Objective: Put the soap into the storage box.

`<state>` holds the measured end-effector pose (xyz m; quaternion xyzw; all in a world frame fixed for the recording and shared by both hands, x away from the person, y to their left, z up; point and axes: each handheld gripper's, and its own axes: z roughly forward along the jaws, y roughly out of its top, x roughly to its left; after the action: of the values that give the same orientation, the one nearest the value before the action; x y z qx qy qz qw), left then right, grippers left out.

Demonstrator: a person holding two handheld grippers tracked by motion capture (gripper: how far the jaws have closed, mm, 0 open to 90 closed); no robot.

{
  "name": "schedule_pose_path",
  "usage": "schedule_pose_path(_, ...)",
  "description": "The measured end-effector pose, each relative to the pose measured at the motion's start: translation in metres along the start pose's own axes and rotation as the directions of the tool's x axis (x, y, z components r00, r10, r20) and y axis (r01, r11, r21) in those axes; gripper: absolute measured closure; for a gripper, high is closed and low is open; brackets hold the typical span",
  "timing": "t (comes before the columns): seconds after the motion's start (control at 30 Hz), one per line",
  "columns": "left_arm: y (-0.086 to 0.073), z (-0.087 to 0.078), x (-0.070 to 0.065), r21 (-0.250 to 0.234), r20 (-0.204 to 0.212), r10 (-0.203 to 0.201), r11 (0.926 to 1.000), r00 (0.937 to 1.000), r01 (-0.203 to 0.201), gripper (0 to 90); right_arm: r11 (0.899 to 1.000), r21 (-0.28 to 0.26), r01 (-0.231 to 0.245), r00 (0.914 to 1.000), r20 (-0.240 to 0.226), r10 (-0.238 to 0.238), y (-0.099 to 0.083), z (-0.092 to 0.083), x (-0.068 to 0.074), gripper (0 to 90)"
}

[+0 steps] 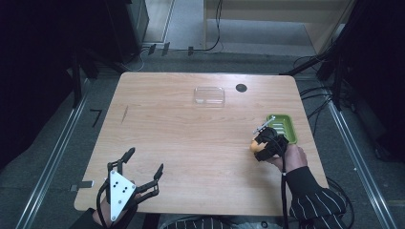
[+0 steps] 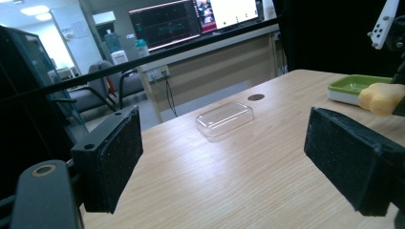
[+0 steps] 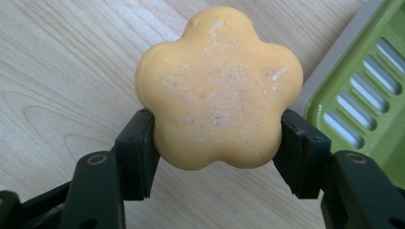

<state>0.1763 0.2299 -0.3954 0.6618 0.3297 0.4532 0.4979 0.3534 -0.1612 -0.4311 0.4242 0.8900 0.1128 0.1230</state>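
My right gripper [image 3: 217, 143] is shut on a yellow flower-shaped soap [image 3: 218, 88], held just above the wooden table [image 1: 191, 143] beside a green slotted soap dish [image 3: 367, 95]. In the high view that gripper [image 1: 260, 142] sits at the right side of the table with the soap [image 1: 255, 146] peeking out at its left, just left of the soap dish [image 1: 282, 126]. My left gripper [image 1: 143, 164] hangs open at the table's near left corner, nothing between its pads [image 2: 117, 157]. Its view also shows the soap [image 2: 381, 98] and the dish [image 2: 356, 87] at the far right.
A clear plastic lid or box [image 1: 209, 95] lies at the back middle of the table, also in the left gripper view [image 2: 224, 118]. A small dark round hole [image 1: 241, 88] sits to its right. Cables and metal rails run along the floor around the table.
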Motion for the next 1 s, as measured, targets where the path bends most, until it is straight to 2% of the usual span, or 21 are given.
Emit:
schedule_pose_path(0.07,0.000,0.000,0.000,-0.001,0.002,0.001,1.0000,1.0000,-0.001,13.0,1.000,-0.008,-0.021,0.9998,0.004,0.021,0.000,-0.002,-0.002,40.5)
schedule_pose_path(0.1,0.000,0.000,0.000,0.000,0.004,0.002,1.0000,1.0000,-0.002,13.0,1.000,-0.005,-0.014,0.9999,0.007,0.014,-0.001,-0.003,-0.004,40.5)
schedule_pose_path(0.33,0.000,0.000,0.000,0.002,0.004,0.005,1.0000,1.0000,-0.005,13.0,0.999,-0.027,-0.044,0.9988,0.021,0.045,-0.002,-0.008,-0.012,40.5)
schedule_pose_path(1.0,0.000,0.000,-0.001,0.004,0.006,0.008,1.0000,0.9999,-0.008,13.0,0.993,-0.043,-0.109,0.9926,0.050,0.111,-0.007,-0.012,-0.034,40.5)
